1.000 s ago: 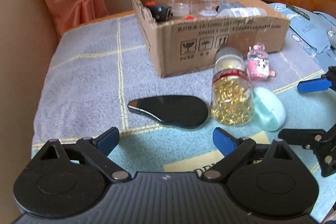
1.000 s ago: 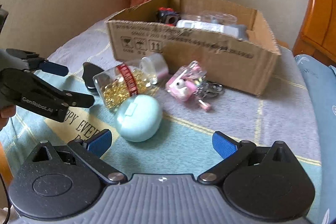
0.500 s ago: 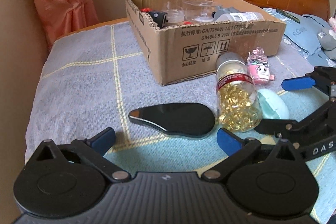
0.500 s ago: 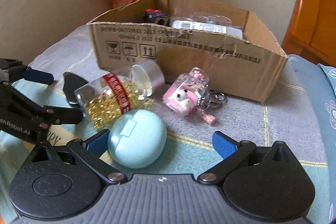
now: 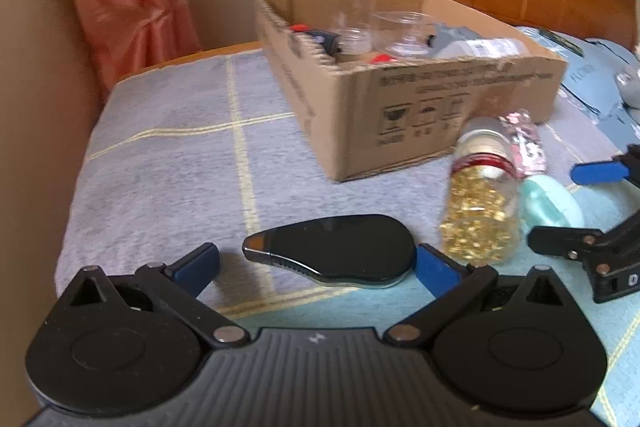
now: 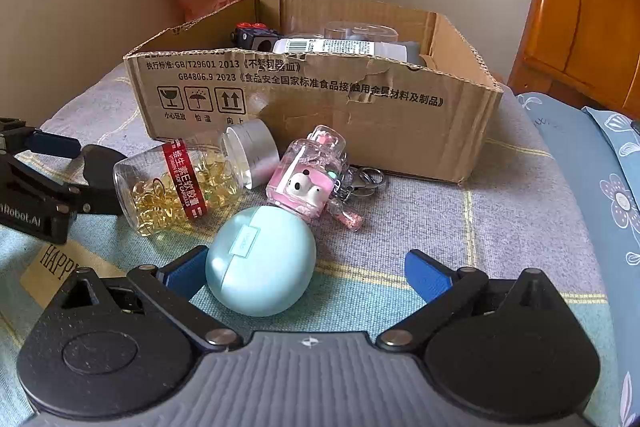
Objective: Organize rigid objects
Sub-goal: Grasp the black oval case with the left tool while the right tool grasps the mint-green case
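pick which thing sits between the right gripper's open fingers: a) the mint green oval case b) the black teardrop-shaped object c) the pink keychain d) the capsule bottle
a, the mint green oval case lies between the open blue pads of the right gripper, close to its left finger; the capsule bottle and pink keychain lie farther off, toward the cardboard box.

The left wrist view was smeared by motion blur, so the print on the cardboard box (image 5: 420, 107) and the label of the capsule bottle (image 5: 480, 195) could not be read there. In the same view the pink keychain (image 5: 524, 143) sat partly hidden behind that bottle, and the right gripper (image 5: 600, 203) was cut off by the right edge. Inside the box, the near wall hid the lower parts of its contents. In the right wrist view, the black flat case (image 6: 100, 167) lay mostly behind the left gripper (image 6: 36, 179), itself cropped at the left edge.
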Demonstrator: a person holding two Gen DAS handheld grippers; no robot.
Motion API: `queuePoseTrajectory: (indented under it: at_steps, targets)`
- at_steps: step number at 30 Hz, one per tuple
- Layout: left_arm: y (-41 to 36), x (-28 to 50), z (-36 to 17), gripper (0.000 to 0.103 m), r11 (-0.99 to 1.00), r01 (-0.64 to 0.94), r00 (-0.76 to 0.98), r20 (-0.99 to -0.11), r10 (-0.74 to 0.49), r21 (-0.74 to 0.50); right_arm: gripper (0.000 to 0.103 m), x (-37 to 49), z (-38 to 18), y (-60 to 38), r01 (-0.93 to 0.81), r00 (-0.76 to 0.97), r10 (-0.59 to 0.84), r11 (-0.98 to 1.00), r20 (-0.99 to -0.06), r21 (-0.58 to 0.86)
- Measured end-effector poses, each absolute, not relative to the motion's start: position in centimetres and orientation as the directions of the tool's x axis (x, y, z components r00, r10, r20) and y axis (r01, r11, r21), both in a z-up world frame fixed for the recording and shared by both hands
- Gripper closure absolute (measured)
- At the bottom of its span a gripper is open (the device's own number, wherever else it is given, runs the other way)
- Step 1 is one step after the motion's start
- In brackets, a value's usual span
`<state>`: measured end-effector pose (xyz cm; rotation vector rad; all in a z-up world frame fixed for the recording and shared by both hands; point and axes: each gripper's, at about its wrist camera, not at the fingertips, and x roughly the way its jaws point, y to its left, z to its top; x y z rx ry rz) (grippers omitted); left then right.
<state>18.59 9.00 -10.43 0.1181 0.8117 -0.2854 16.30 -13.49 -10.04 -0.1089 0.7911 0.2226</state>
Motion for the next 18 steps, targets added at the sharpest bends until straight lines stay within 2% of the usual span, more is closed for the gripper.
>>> queuePoseTrajectory:
  at_steps: [18]
  targets:
    - [7.4, 19.3, -10.5, 0.002, 0.978, 0.209, 0.671, -0.727, -0.148, -0.005, 0.000, 15.8, -10.2, -13.5, -0.233, 0.703, 0.158, 0.972, -0.694, -0.015]
